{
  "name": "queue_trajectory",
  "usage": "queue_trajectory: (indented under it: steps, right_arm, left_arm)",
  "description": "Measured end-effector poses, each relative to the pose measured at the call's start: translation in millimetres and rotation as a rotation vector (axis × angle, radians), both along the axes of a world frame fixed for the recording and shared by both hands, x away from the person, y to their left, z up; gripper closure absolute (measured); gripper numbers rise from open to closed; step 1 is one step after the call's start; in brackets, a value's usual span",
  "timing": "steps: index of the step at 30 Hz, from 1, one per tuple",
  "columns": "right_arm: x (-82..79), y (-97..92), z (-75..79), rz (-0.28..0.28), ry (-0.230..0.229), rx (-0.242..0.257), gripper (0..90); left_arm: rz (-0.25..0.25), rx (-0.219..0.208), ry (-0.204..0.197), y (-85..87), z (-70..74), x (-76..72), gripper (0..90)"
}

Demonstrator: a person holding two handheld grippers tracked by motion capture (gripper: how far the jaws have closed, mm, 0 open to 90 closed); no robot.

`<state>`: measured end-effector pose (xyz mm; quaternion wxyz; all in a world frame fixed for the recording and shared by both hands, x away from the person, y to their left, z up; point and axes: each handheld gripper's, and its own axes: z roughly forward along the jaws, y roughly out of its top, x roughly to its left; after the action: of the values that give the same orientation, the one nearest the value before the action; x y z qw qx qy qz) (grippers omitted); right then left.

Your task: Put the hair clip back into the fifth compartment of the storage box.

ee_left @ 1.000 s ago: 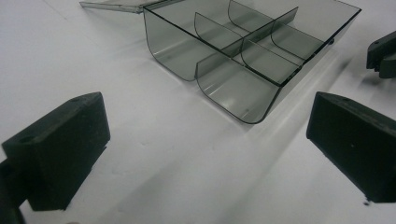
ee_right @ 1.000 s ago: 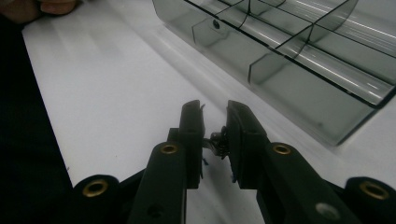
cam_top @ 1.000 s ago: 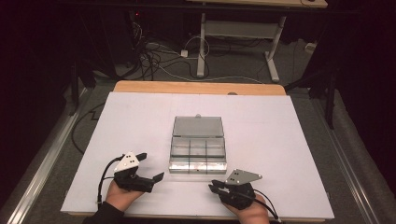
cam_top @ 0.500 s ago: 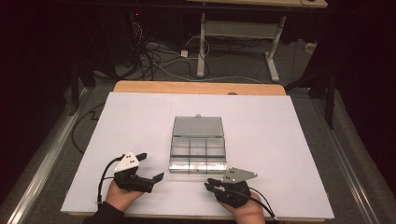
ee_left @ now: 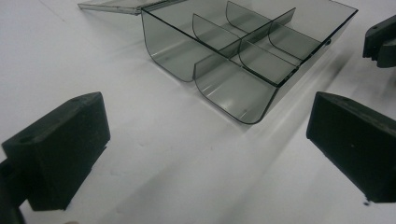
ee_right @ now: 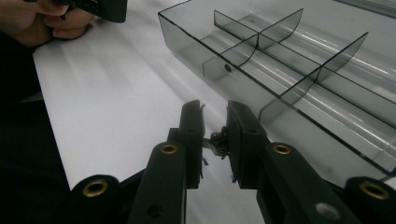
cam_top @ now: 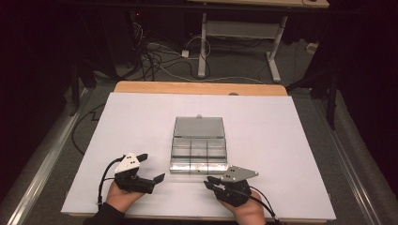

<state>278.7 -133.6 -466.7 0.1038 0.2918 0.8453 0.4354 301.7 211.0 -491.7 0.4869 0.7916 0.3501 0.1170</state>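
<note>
Dark floor with tangled cables [cam_top: 159, 61] and the legs of a second desk [cam_top: 239, 35] lies beyond the table [cam_top: 141, 122], whose top is covered in white with a strip of bare wood along the far edge; near the middle of the white top, towards the person's side, sits a clear smoky plastic organiser box [cam_top: 198, 152], its hinged lid [cam_top: 198, 126] thrown back flat on the far side; thin dividers split the tray into small compartments, and all those I can see into look empty. At the near left, the left hand [cam_top: 121, 197] holds the left tongs [cam_top: 151, 168], which stand wide apart over bare table, just short of the box's near left corner; in the left gripper view the two black jaws frame that rounded corner with nothing between them. At the near right, the right hand [cam_top: 246, 211] holds the right tongs [ee_right: 215, 130] low to the table beside the box's near right corner; their jaws are drawn almost together, with a small dark metallic piece [ee_right: 217, 142] pinched in the narrow gap, possibly a clip or spring, though it is too small to tell.
</note>
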Motion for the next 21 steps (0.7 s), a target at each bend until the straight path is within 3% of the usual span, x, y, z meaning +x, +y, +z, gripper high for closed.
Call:
queue_trajectory:
  steps: [21]
  right_arm:
    - [18.1, 10.2, 15.9, -0.012, -0.020, 0.029, 77.9]
  left_arm:
    - [-0.004, -0.002, 0.002, 0.1, 0.0, 0.5, 0.0]
